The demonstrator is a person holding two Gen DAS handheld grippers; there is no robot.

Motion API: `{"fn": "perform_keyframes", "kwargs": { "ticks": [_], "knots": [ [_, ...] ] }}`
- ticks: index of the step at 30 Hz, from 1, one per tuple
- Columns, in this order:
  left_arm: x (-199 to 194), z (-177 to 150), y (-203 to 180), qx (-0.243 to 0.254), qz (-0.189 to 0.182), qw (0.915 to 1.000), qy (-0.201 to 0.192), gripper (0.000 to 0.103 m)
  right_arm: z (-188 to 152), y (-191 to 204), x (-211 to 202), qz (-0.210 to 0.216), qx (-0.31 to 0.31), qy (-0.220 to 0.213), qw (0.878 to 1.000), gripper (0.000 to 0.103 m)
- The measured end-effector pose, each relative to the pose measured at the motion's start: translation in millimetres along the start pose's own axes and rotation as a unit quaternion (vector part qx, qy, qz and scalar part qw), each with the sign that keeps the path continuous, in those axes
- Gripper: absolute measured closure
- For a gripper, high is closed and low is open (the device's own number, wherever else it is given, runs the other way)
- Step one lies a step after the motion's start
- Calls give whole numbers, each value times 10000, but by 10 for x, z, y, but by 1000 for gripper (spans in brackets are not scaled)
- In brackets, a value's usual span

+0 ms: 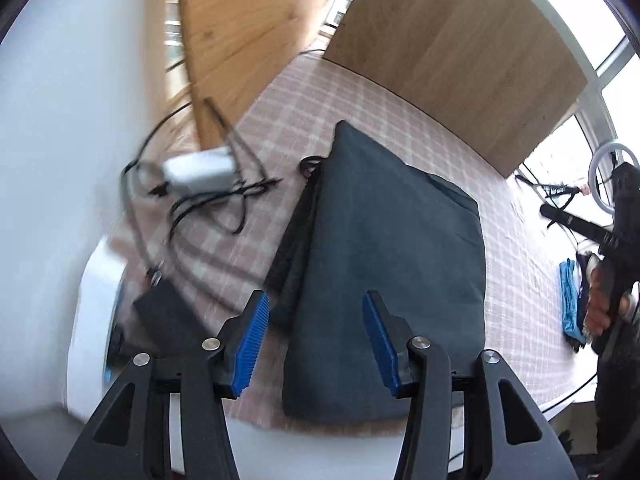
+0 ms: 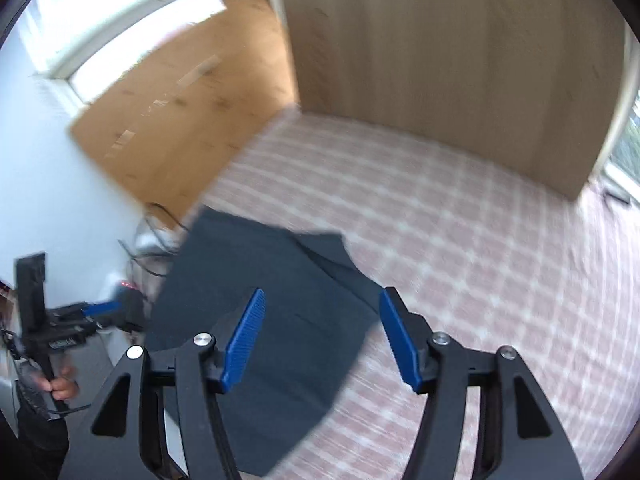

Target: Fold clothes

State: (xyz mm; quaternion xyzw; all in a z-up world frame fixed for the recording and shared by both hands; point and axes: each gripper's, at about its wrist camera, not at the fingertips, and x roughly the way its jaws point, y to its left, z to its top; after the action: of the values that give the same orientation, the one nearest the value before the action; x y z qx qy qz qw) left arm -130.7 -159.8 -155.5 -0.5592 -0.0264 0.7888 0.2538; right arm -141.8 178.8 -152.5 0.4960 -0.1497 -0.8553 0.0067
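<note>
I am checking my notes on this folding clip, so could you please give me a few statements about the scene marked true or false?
1. The dark garment lies folded on a pink checked cover. True.
2. The left gripper is clamped on the garment. False: its blue fingers stand apart above the cloth, holding nothing.
3. The right gripper is open and empty. True.
4. A white adapter with black cables lies beside the garment. True.
5. The garment is bright red. False: it is dark grey-blue.
</note>
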Motion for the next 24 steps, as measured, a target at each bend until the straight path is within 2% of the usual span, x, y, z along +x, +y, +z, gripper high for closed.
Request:
{"fn": "perform_keyframes", "kwargs": {
  "ticks": [3, 6, 10, 14, 17, 20, 22, 24],
  "knots": [
    [187, 198, -74, 239, 103, 9994, 211, 52, -239, -155, 239, 60, 328, 289, 9990, 44],
    [314, 304, -90, 263, 90, 9987, 436, 53, -444, -230, 406, 240, 622, 469, 9967, 44],
    [100, 140, -66, -138, 98, 9997, 162, 52, -433, -241, 385, 496, 479, 468, 9965, 44],
    [-129, -278, -39, -847, 226, 9961, -28, 52, -113, -100, 282, 600, -303, 425, 9968, 44],
    [-159, -650, -89, -1678, 17, 9858, 4, 52, 207, 140, 282, 618, -1224, 466, 9895, 44],
    [-27, -899, -219, -2256, -245, 9738, 165, 52, 473, 410, 439, 723, -2204, 712, 9701, 44],
    [73, -995, -315, -2443, -151, 9695, 98, 52, 561, 578, 609, 710, -2809, 898, 9529, 44],
    [158, -1097, -288, -2897, -176, 9569, 58, 52, 592, 686, 718, 648, -3217, 985, 9395, 44]
  ]
}}
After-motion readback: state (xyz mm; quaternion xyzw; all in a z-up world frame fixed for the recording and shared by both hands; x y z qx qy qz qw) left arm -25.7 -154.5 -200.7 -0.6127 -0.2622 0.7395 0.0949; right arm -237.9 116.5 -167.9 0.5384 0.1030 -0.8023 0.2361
